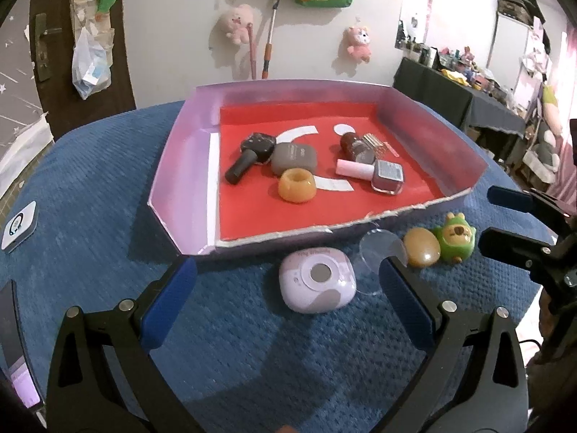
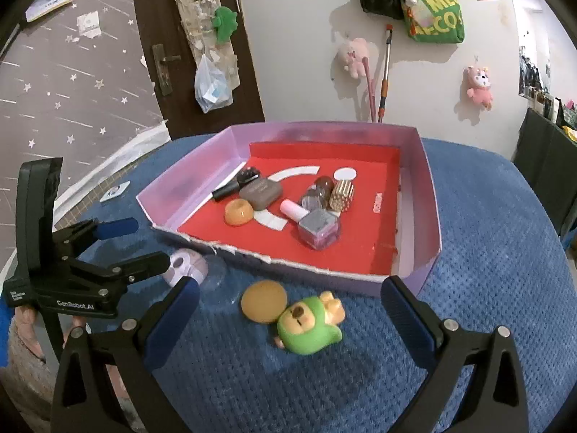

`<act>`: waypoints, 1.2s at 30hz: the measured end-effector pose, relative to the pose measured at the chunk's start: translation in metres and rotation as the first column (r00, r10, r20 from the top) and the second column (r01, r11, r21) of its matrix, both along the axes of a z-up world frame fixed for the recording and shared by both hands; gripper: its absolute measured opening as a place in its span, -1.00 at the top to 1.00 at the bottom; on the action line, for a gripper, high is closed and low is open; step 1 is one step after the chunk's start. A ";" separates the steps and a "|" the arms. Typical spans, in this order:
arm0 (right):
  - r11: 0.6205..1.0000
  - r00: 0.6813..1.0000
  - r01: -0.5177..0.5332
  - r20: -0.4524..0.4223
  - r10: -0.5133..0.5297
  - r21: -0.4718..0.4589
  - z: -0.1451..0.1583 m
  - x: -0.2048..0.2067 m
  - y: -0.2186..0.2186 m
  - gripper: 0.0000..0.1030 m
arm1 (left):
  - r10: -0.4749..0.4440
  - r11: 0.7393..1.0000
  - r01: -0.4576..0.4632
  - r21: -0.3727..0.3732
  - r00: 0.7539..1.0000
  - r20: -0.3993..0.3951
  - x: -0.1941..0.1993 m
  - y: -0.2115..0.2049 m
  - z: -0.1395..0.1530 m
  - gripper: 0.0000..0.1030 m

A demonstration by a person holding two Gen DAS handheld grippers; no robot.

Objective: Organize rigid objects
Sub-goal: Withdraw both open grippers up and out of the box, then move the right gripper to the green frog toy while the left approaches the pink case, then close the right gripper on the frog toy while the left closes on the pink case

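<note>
Mostly sorted, four items still outside the tray [image 1: 187,166].
Lilac case [image 1: 317,283], clear disc [image 1: 380,249], tan oval [image 1: 421,252], green toy [image 2: 306,328] sit lower centre on cloth; left gripper [image 1: 288,288] and right gripper [image 2: 290,301] both spread apart, empty.

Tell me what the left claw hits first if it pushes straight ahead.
Likely the lilac rounded case, which lies between the open left claw fingers on the blue cloth; beyond it stands the tray's near wall. Depth is uncertain.

Indoor light, moderately bright, slightly cool cast. Soft shadows fall on the blue cloth [image 1: 108,252] beneath both grippers. Plush toys cast faint shadows on the white wall [image 2: 306,72]. Strong fisheye bending, dark vignette at corners. Mild softness throughout; no harsh glare.
</note>
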State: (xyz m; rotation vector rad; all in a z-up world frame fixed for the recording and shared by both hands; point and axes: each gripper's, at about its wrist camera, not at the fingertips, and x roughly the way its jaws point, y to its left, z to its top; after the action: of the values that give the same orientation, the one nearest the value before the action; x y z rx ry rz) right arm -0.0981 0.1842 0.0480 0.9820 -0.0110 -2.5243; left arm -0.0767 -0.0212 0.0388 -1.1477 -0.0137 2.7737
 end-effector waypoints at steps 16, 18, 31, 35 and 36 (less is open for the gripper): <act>0.999 0.998 0.001 0.063 -0.004 0.044 -0.027 0.007 0.002 -0.58 | -0.026 0.999 0.024 0.030 0.997 0.071 -0.005 0.003 -0.026 -0.60; 0.999 0.997 0.010 0.071 -0.014 0.049 -0.030 0.005 0.003 -0.52 | -0.028 0.999 0.026 0.026 0.997 0.075 -0.006 0.004 -0.028 -0.60; 0.998 0.993 0.024 0.112 -0.029 0.050 -0.042 -0.006 0.005 -0.30 | -0.017 1.000 0.015 0.017 0.997 0.081 -0.014 0.005 -0.034 -0.57; 0.999 0.993 0.020 0.117 -0.024 0.039 -0.044 -0.009 0.004 -0.30 | -0.022 1.000 0.021 0.013 0.997 0.076 -0.015 0.006 -0.034 -0.45; 0.999 0.993 0.020 0.117 -0.024 0.035 -0.044 -0.010 0.004 -0.29 | -0.026 1.000 0.025 0.018 0.997 0.076 -0.016 0.007 -0.034 -0.34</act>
State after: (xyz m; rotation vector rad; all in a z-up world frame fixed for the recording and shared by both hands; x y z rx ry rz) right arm -0.1077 0.1881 0.0042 1.1488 -0.0139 -2.4901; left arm -0.0925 -0.0144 0.0047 -1.2399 -0.0296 2.7008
